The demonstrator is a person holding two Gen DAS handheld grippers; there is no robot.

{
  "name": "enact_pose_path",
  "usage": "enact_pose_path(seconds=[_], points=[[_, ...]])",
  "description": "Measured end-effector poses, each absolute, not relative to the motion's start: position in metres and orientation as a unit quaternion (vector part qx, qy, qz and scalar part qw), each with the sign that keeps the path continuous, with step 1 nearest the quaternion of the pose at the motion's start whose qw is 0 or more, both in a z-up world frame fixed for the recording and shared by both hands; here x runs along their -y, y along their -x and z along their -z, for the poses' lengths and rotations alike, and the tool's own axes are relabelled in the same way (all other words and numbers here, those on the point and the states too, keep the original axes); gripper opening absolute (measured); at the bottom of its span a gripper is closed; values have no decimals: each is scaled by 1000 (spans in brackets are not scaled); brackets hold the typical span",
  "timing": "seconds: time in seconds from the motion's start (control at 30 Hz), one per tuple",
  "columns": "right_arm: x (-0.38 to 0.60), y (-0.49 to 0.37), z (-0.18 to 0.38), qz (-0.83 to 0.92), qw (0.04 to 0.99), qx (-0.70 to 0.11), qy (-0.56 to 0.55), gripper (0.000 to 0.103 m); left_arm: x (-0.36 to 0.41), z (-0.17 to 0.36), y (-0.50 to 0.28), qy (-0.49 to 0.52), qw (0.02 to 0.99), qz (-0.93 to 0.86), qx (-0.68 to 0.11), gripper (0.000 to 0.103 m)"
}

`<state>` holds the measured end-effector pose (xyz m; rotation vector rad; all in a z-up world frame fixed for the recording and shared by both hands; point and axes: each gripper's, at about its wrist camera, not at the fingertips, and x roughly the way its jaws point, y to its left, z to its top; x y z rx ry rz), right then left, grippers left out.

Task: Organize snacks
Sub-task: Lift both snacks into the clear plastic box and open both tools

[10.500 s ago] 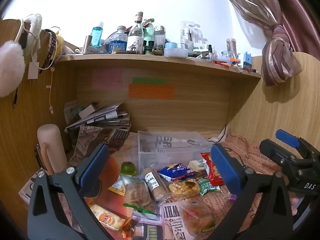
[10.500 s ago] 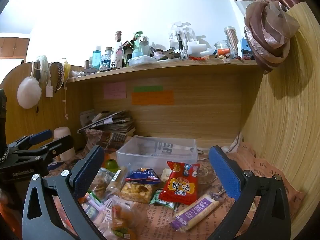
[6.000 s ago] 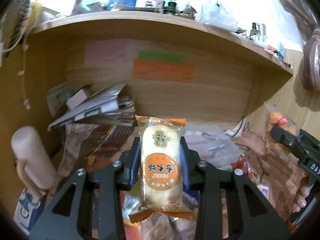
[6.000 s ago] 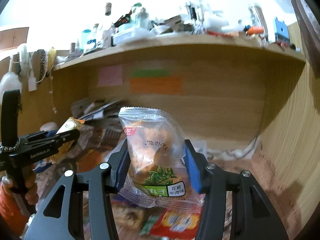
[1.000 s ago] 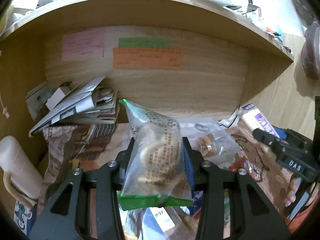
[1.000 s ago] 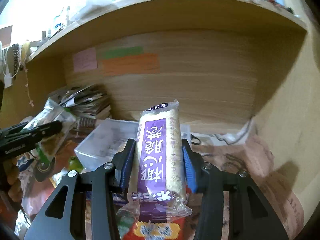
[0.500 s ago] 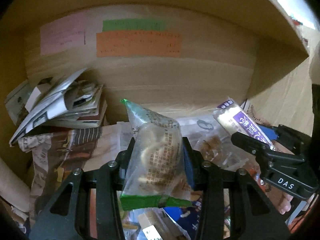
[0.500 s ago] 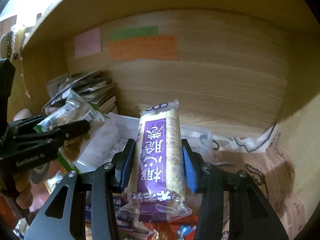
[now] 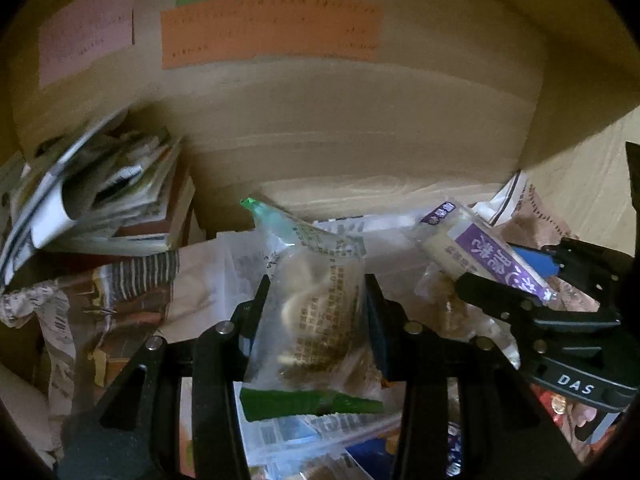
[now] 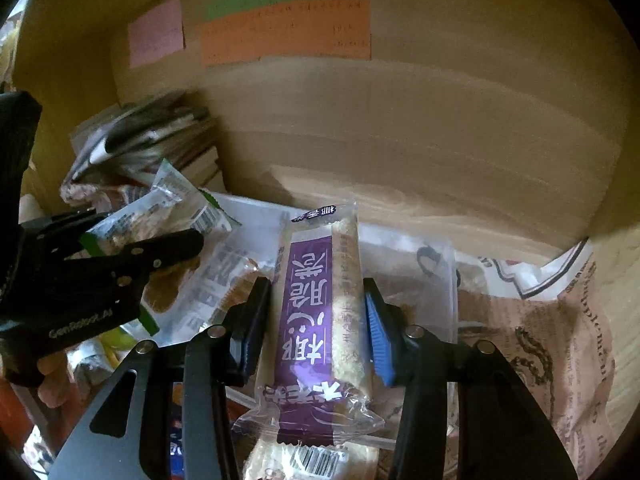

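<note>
My left gripper (image 9: 318, 308) is shut on a clear snack bag with green ends (image 9: 312, 312), held upright over the clear plastic bin (image 9: 384, 224). My right gripper (image 10: 316, 320) is shut on a long purple-labelled snack bar (image 10: 316, 304), also above the bin (image 10: 424, 264). The left gripper and its bag show at the left of the right wrist view (image 10: 156, 220). The right gripper with the purple bar shows at the right of the left wrist view (image 9: 488, 256). A few snack packets (image 10: 228, 276) lie inside the bin.
A stack of papers and magazines (image 9: 100, 196) lies at the back left. Newspaper (image 10: 560, 328) covers the desk. Coloured notes (image 9: 268, 32) hang on the wooden back wall under the shelf. More snack packets (image 9: 452, 440) lie below the grippers in front.
Both grippers have moved forward and lower under the shelf, closer over the bin. Each still holds its snack. The view has grown darker.
</note>
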<state>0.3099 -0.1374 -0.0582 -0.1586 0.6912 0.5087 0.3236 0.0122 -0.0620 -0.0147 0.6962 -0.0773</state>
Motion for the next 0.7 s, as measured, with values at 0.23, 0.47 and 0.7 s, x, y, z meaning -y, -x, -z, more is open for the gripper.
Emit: enact_pose_path(seconds=[0.23,0.47,0.7], points=[[132,-322,68,-255,893,-362,82,42,-13,73,-339,11,931,29,-363,45],[136,-312,58,-259,899,-345,81,47,-13,66,-332,9,934,35,-355,49],[152,-285,41,-244,915,-311,82,55,-20,46,-292,-2,944,37,-329,54]])
